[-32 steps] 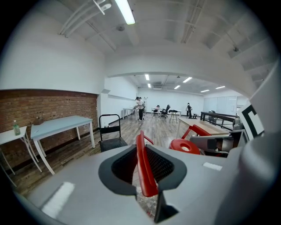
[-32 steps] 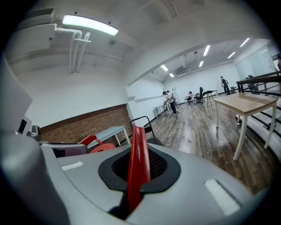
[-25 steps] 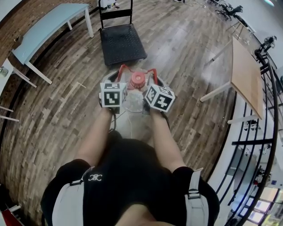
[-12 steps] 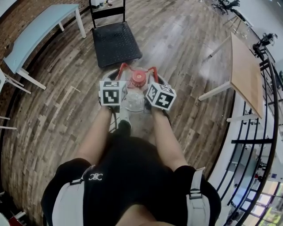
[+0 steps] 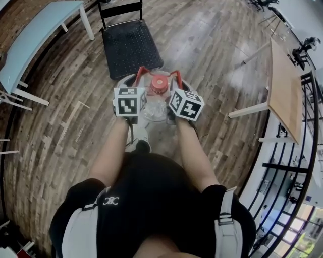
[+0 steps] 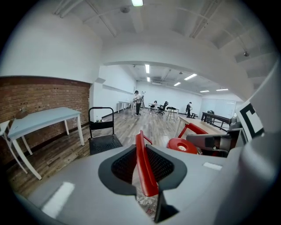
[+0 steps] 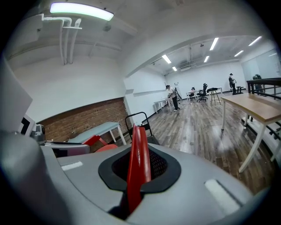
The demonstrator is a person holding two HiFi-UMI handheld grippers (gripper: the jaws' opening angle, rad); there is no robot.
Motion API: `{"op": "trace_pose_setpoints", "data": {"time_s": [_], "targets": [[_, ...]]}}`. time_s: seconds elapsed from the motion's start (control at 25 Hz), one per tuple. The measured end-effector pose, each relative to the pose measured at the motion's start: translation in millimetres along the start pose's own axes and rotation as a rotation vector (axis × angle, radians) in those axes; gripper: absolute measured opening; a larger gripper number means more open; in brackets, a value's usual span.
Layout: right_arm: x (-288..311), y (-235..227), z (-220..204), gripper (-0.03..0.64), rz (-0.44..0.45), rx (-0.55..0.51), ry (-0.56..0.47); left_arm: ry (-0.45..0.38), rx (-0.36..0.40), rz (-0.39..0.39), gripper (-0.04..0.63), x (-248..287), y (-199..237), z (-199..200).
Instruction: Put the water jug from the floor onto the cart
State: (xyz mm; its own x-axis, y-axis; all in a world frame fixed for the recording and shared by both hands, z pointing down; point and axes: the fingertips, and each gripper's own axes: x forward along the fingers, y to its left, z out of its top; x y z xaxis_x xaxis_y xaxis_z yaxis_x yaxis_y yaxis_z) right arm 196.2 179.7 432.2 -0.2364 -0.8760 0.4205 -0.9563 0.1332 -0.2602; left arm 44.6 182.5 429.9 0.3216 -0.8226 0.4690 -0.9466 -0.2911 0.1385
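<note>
– Down in front of the person's knees, that's the water jug [image 5: 154, 108], right? Clear body, red cap [image 5: 159, 83] on top?

– Yep, that's it. It sits right between the two grippers, over the wood floor [image 5: 217, 45] and just short of the near edge of the black cart [image 5: 128, 48]. So it's not on the deck. From above I honestly can't tell if its bottom touches the floor or not.

– How's the left gripper [image 6: 145, 176] looking?

– Jaws pulled in narrow and clamped on the left red handle [image 6: 140, 147]. The strap runs straight up between the pads. You can see the jug's crinkly clear plastic right under it, and the cap sits off to the right in that gripper's view.

– And the right gripper [image 7: 138, 173]?

– Same deal, only tighter. Its jaws are pinched on the right red handle [image 7: 139, 145], which stands upright in the gap.

– Anything else around?

– Light blue table [image 5: 35, 40] to the left of the cart, along a brick wall [image 6: 39, 94], and a wooden table [image 5: 282, 85] off to the right. The cart's upright push handle [image 5: 121, 7] is at the end away from the jug.
</note>
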Motion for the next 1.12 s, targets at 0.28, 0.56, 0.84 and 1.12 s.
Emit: {"op": "trace_pose_setpoints", "data": {"time_s": [0.28,0.56,0.84,1.12], "targets": [[69.3,8.8,38.9,0.031,0.005,-0.015,0.001,-0.012,0.0,0.006,0.066,50.1,38.0,44.0],[118.9,23.5,66.4,0.031,0.0,-0.019,-0.007,-0.046,-0.003,-0.015,0.067,84.4,71.8,78.2],[146.3,37.1,74.7,0.031,0.019,-0.044,0.007,-0.056,-0.03,0.005,0.069,97.4,94.7,85.1],[171.2,48.5,79.4,0.032,0.056,-0.051,0.016,-0.05,-0.055,0.031,0.069,110.2,114.2,86.2]]}}
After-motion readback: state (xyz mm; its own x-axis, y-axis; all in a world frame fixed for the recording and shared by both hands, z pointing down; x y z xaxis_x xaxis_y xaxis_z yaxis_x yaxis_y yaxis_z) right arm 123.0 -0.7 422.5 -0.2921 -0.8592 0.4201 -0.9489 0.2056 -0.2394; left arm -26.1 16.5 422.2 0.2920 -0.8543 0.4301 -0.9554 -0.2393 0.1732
